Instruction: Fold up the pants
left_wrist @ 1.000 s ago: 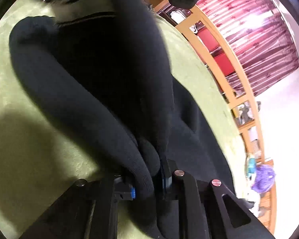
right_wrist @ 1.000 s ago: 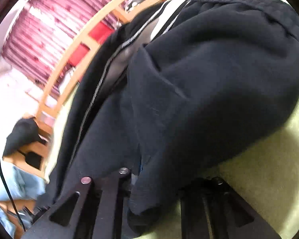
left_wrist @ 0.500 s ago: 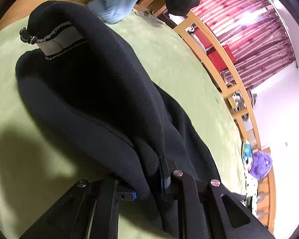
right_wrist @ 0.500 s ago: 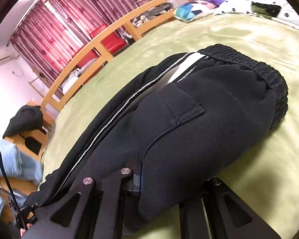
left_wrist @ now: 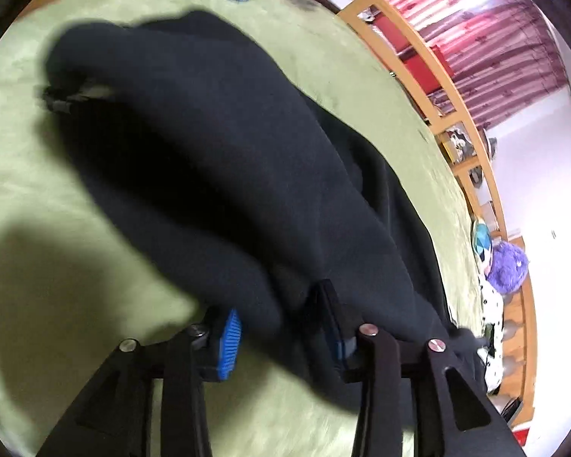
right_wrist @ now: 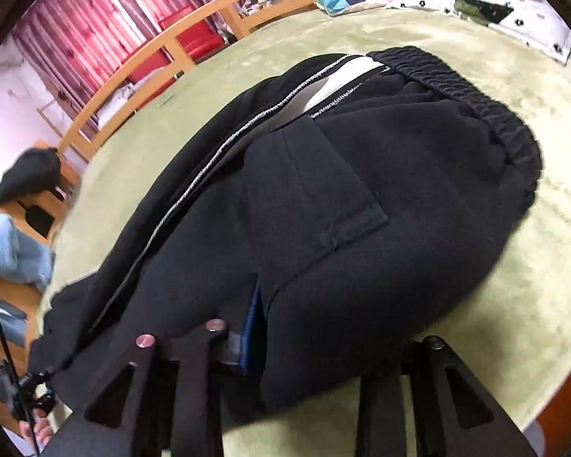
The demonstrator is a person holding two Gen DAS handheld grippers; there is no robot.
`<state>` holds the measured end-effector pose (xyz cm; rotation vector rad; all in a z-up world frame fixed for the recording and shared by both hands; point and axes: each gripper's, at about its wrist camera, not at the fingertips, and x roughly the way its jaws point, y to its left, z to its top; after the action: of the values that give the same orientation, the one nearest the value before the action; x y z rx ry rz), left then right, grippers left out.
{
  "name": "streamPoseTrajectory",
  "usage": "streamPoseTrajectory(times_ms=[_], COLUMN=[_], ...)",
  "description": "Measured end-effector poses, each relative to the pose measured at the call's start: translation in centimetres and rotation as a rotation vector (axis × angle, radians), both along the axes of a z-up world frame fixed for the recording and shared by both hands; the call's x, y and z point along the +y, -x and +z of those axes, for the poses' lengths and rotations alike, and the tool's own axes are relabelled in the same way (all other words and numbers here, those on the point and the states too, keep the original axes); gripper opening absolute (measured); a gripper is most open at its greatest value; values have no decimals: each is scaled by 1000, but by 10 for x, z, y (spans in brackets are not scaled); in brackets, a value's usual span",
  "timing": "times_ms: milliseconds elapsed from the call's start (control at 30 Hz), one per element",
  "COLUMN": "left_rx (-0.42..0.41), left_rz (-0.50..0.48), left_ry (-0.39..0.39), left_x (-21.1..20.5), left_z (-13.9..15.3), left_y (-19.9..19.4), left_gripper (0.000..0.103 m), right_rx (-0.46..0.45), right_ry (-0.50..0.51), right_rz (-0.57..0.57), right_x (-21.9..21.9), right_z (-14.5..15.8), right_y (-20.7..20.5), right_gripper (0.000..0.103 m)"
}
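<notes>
Black pants (left_wrist: 224,160) with a white side stripe and elastic waistband lie folded lengthwise on a green blanket. In the left wrist view my left gripper (left_wrist: 281,337) stands open, its blue pads apart, with a fold of the pants' edge lying loosely between them. In the right wrist view the pants (right_wrist: 361,205) show a back pocket and the waistband at upper right. My right gripper (right_wrist: 323,342) is open too, with the fabric's near edge lying between its wide-spread fingers.
The green blanket (left_wrist: 57,266) covers a bed with a wooden rail (left_wrist: 437,87) along its far side. A patterned pillow (right_wrist: 476,3), a blue cushion and a purple plush sit at one end. Light blue clothing (right_wrist: 11,251) lies at the other end.
Both grippers have lowered the pants onto the blanket and opened, letting go of the fabric they were pinching. The pants now lie flatter.
</notes>
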<state>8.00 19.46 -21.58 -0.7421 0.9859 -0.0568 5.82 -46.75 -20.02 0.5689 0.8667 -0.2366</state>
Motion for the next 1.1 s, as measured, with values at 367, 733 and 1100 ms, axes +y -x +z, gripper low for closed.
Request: streamPoseTrajectory(times_ms=[367,733,1100], left_rx=[-46,-261,-263], left_rz=[46,-43,-40], left_ry=[-424,-499,-517], left_x=[61,67,38], left_z=[31,74,100], left_y=[31,-23,-118], left_gripper=[57,24,44], right_rx=[-18,13,7], right_ry=[175,232,300], right_rz=[-11,-69,-109], right_x=[49,69,82], right_z=[35,49,55], right_y=[34,74,80], right_gripper=[47,47,47])
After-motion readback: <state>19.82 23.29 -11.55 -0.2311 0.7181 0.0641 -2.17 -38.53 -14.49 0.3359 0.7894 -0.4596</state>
